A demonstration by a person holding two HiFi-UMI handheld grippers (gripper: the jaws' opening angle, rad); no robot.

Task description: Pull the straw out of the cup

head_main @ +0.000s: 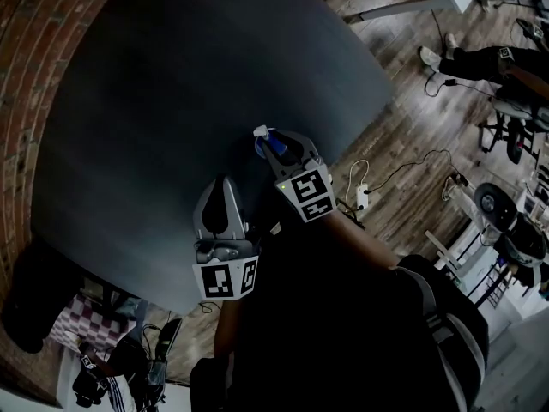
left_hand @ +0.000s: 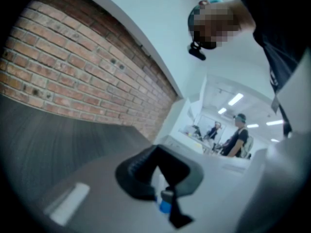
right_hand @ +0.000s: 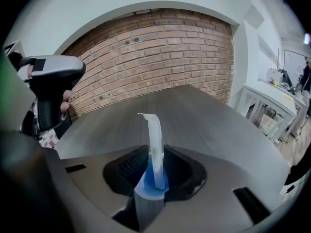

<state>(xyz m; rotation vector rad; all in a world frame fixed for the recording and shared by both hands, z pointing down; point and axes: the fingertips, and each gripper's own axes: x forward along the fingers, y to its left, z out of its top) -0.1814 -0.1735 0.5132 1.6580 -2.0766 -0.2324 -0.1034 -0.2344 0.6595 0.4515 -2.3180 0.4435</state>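
Blue cup (right_hand: 144,184) with white straw (right_hand: 154,135) standing in it, clamped by right hand-held gripper (right_hand: 156,168) over dark tabletop (head_main: 171,101); left hand-held gripper (head_main: 225,187) clenched, just beside.

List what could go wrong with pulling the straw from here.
The right gripper alone clamps the small blue cup; a tug on the straw might drag the cup loose or tilt it. The straw is thin with a bent tip, so a pinch could slip or crush it. The left gripper sits beside the right one and may bump it reaching in.
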